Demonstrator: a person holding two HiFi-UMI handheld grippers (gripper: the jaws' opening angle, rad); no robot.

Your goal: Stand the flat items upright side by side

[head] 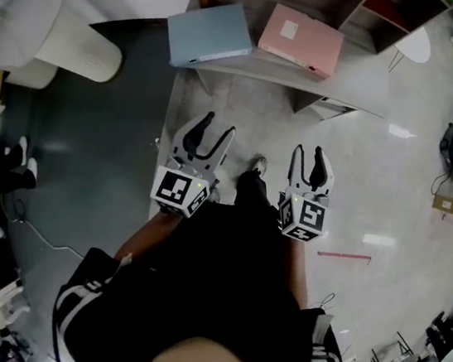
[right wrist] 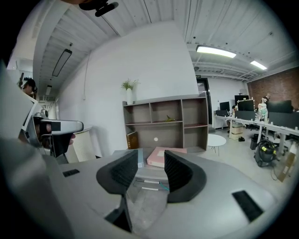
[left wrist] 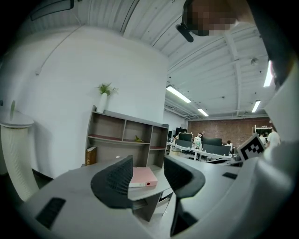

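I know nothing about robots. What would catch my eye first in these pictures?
The blue box file and the pink box file lie flat side by side on the grey table. Nearer, a person holds the left tongs and the right tongs toward them, both open and empty.

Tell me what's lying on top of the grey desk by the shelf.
On the desk, a blue folder and a pink folder lie flat, side by side. The part of the desktop beneath each folder is covered, so anything under them cannot be seen.
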